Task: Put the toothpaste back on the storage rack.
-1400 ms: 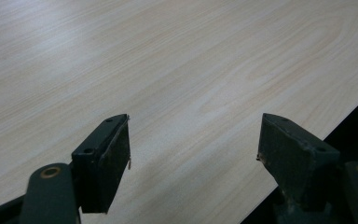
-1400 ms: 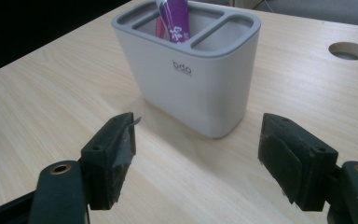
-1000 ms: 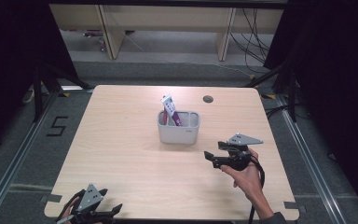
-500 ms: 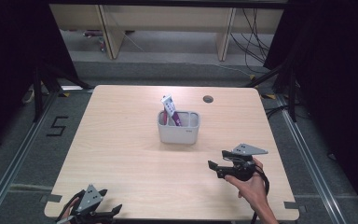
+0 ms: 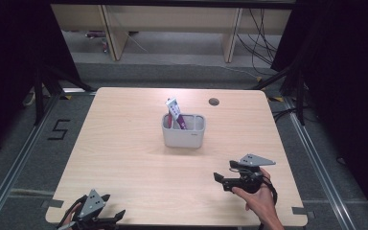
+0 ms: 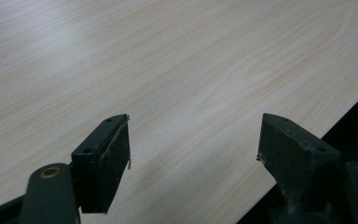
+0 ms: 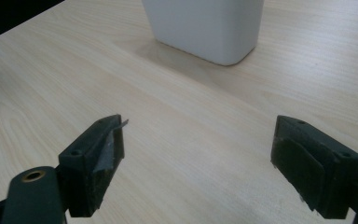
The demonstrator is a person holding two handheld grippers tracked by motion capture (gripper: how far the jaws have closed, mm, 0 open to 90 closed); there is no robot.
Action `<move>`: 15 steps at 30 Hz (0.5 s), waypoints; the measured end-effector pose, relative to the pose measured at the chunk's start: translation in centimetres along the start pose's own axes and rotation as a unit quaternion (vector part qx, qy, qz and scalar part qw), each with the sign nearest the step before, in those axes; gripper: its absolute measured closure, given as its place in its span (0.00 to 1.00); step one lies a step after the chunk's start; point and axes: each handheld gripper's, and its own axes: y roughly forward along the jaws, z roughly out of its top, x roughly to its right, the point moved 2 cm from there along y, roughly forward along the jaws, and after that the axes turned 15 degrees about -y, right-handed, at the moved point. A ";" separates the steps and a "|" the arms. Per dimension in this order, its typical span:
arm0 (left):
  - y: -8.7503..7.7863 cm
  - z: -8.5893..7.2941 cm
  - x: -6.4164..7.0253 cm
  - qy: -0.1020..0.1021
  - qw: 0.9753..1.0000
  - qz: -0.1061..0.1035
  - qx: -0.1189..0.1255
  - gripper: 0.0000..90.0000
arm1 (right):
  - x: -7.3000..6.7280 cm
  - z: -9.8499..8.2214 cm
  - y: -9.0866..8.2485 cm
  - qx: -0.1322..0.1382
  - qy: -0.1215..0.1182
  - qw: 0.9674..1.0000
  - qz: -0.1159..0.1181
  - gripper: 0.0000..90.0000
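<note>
High view, container: white two-compartment holder [image 5: 183, 132] standing upright at centre of the frame on the pale wood counter [image 5: 124, 143]; a white-and-magenta tube [image 5: 176, 114] leans in its left compartment, top tilted to the upper left.
High view, right gripper: right gripper [image 5: 219, 178] at lower right of the frame, held in the person's right hand [image 5: 258, 201], grey three-cornered plate on top, tips pointing left; well apart from the holder, below and to the right of it.
Right gripper view, jaws: stand wide apart, having just been opening; nothing between them, bare counter in the gap; base of the holder [image 7: 204, 28] at top centre of the frame, clear of both jaws.
High view, left gripper: left gripper [image 5: 115, 218] at lower left edge of the frame, at the counter's near corner.
Left gripper view, jaws: wide apart, holding nothing; wood grain between them, counter edge running off at lower right.
Counter, other: dark round hole [image 5: 214, 101] at upper right of the top.
</note>
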 end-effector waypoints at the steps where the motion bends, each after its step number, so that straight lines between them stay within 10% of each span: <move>1: -0.1 0.0 0.0 0.002 1.000 -0.003 -0.003 0.27 | 0.2 -0.1 -0.1 -0.002 -0.014 1.000 -0.004 0.19; 15: -0.1 0.0 0.0 0.001 1.000 0.001 0.001 0.25 | -0.3 -1.5 -0.7 -0.009 -0.015 1.000 0.005 0.18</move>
